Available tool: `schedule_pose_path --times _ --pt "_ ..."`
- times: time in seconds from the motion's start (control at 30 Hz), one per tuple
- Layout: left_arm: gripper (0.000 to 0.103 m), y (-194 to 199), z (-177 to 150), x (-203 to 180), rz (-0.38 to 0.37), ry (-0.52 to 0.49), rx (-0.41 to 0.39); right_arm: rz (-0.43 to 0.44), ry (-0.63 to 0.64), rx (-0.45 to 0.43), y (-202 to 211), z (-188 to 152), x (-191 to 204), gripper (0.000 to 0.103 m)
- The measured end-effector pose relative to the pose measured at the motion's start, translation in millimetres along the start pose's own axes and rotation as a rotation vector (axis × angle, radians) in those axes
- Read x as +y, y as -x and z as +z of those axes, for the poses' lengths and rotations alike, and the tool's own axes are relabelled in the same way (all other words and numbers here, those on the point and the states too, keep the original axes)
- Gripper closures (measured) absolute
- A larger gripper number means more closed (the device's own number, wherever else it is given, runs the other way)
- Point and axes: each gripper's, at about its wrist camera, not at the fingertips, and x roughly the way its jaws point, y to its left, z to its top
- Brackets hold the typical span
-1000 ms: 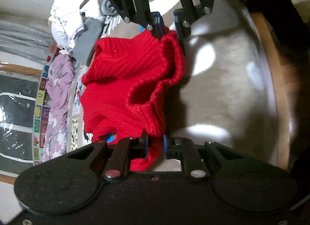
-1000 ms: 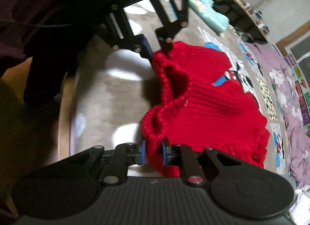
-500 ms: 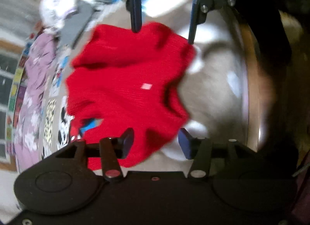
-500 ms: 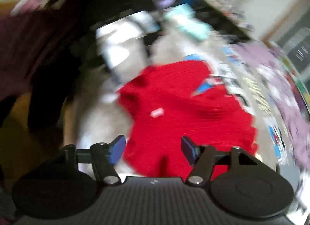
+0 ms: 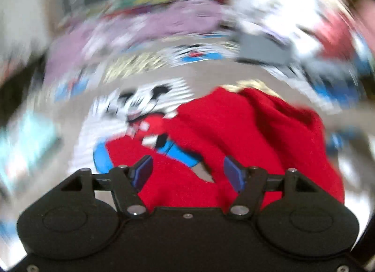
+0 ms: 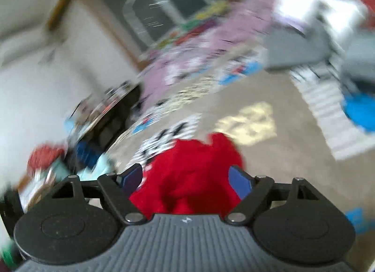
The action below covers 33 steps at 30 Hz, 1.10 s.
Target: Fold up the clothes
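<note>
A red knitted sweater (image 5: 246,136) lies crumpled on a bed cover printed with cartoon mice (image 5: 140,105). My left gripper (image 5: 187,173) hovers over its near part, jaws opening, blue pads apart and pressing on nothing. The right wrist view shows the same sweater (image 6: 192,173) bunched below my right gripper (image 6: 187,179). Its jaws are opening too, and the cloth lies beneath the gap, not pinched. Both views are heavily motion-blurred.
A heap of white, grey and red clothes (image 5: 293,28) sits at the far right of the bed. A lilac flowered garment (image 5: 152,23) stretches along the far edge. A cluttered dark shelf (image 6: 105,112) stands at the left, with a white wall behind it.
Both grippers let go of the red sweater's edge and opened. Both rolled and swung away, so the sweater now lies dropped in a heap below them.
</note>
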Motion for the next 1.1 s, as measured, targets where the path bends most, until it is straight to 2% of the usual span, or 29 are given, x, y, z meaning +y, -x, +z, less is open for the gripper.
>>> schedule_pose_path --times 0.07,0.17,0.3,0.4,0.63,0.7,0.73,0.8,0.87,0.9,0.93,0.97,1.1 --pt "0.036 -16 -6 22 0.015 0.154 0.021 -0.018 -0.085 0.01 -13 -6 -25 0.023" --pt "0.036 -35 -14 61 -0.01 0.38 0.053 -0.023 -0.175 0.031 -35 -17 -49 0.023" --pt "0.036 -51 -23 98 -0.077 0.557 0.08 -0.026 -0.231 0.043 -57 -28 -67 0.023" --pt "0.036 -61 -26 110 -0.139 0.643 0.057 -0.017 -0.205 0.032 -67 -27 -65 0.022" --pt "0.043 -85 -13 118 -0.18 0.636 0.028 -0.008 -0.108 0.084 -102 -10 -53 0.022" --pt "0.051 -90 -11 120 -0.182 0.633 0.025 0.004 -0.094 0.099 -111 -7 -51 0.024" --pt "0.052 -92 -11 121 -0.183 0.63 0.023 0.009 -0.083 0.109 -114 -7 -49 0.028" --pt "0.061 -97 -9 123 -0.183 0.622 0.02 0.019 -0.067 0.13 -120 -7 -47 0.035" --pt "0.072 -103 -6 125 -0.175 0.616 0.024 0.027 -0.057 0.152 -125 -9 -44 0.064" --pt "0.083 -105 -4 125 -0.173 0.609 0.024 0.019 -0.052 0.158 -126 -11 -42 0.071" --pt "0.09 -106 -4 125 -0.171 0.6 0.023 0.007 -0.042 0.153 -124 -12 -40 0.077" --pt "0.094 -107 -3 125 -0.17 0.592 0.022 -0.003 -0.035 0.144 -122 -14 -38 0.079" --pt "0.096 -94 -1 125 -0.173 0.567 -0.011 -0.01 -0.058 0.064 -100 -15 -32 0.082"
